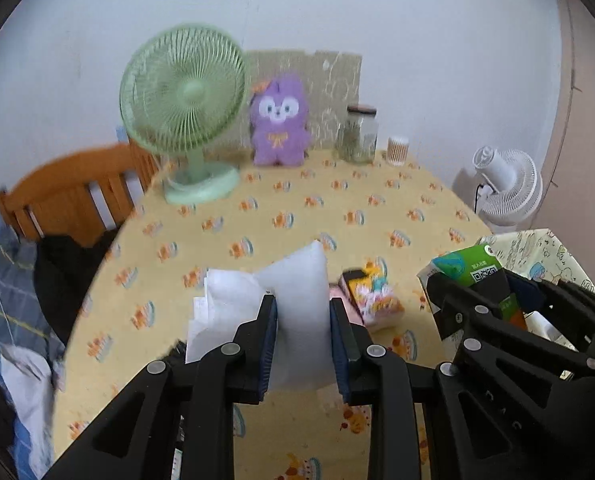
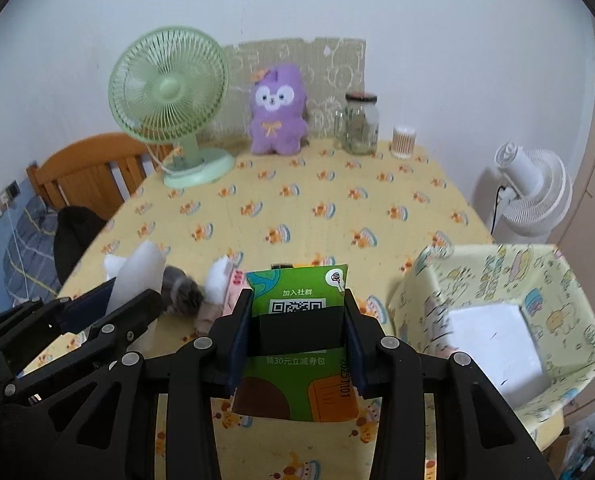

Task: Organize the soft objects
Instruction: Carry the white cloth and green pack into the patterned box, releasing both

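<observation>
Left gripper point(image 1: 303, 330): jaws clamped on white pillow pack point(image 1: 301, 312). Right gripper point(image 2: 297, 340): jaws clamped on green tissue pack point(image 2: 297, 296), above table point(image 2: 337, 208).

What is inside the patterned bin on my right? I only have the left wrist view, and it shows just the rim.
Observer: In the right wrist view, a white foam block lies in the patterned bin.
Operator: Do the right tongs have the green packet squarely?
Observer: Yes. The right tongs are shut on the green packet, with a pad on each side edge.
Operator: Is anything hidden by the white pad in my left tongs?
Observer: A grey fuzzy item lies just beside it.
</observation>
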Available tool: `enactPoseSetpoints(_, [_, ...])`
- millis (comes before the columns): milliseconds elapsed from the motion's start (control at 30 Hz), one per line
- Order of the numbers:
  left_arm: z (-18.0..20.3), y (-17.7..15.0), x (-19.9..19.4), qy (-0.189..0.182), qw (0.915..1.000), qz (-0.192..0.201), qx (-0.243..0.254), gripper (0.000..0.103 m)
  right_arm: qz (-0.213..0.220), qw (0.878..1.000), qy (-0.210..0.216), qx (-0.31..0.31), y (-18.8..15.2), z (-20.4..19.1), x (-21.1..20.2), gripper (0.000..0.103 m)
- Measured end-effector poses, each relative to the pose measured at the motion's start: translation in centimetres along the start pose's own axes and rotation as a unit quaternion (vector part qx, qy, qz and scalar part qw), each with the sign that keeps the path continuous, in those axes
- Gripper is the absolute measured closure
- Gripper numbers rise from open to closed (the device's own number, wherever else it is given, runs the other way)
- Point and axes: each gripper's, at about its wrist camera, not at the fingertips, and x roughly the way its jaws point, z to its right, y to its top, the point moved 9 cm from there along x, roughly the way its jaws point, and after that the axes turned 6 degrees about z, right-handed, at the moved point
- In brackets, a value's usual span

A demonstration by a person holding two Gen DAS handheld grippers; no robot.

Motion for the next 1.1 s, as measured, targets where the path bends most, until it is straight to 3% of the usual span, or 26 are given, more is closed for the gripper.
enactPoseSetpoints(400, [2.9, 3.3, -2.2, -0.017, 0.999, 0.037, 0.017, 0.078, 0.046, 0.999, -0.011, 0.005, 3.2, 2.2, -3.3, 0.059])
enactPoseSetpoints(1100, [12.4, 6.0, -2.4, -0.067, 0.9948, 0.062, 0.046, 0.079, 0.087, 0.993, -0.066, 0.047, 4.7, 12.2, -6.0, 0.059])
